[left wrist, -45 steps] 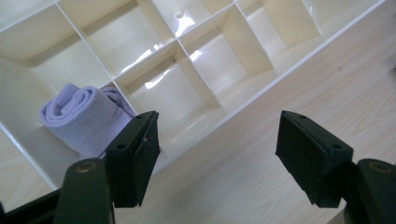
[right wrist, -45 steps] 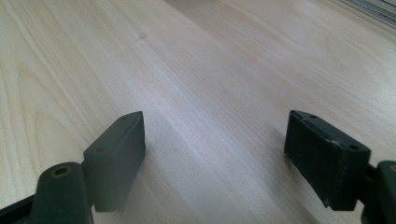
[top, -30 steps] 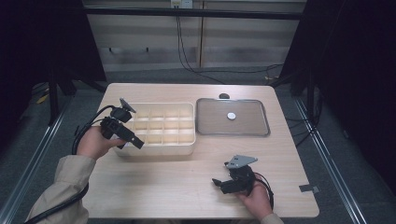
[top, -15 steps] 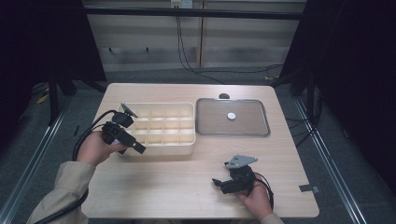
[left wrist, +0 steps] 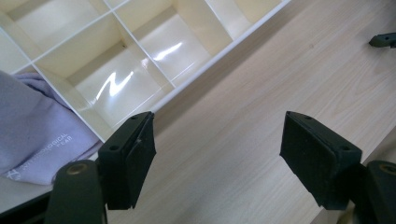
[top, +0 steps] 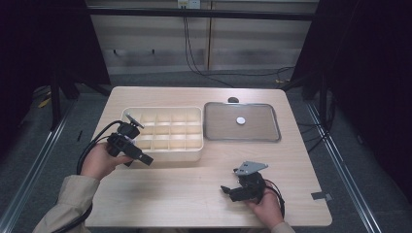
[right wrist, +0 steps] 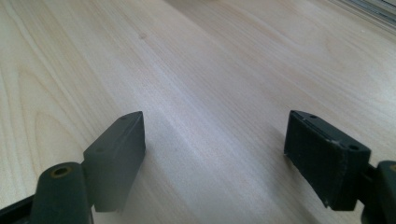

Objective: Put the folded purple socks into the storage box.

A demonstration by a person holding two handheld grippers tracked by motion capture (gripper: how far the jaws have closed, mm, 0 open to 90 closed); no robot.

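A cream compartment box [top: 165, 156] stands at the table's middle left. My left gripper [top: 145, 159] hovers at its front-left corner, jaws wide apart and empty. In the left gripper view the left gripper [left wrist: 217, 154] frames bare wood beside the box's rim [left wrist: 210, 63], and a lilac cloth [left wrist: 32, 126] lies in the nearest compartment. My right gripper [top: 226, 189] rests low near the table's front edge, pointing left. In its own view the right gripper [right wrist: 215, 154] stands open over plain tabletop with nothing between its jaws.
A metal tray [top: 243, 140] sits right of the box with a small white disc [top: 240, 120] in it. A small dark object [top: 233, 100] lies behind the tray. The other gripper's tip [left wrist: 385, 39] shows far off in the left gripper view.
My left gripper has slid a little toward the near side, from over the box's left edge to its front-left corner. The right gripper has stayed put.
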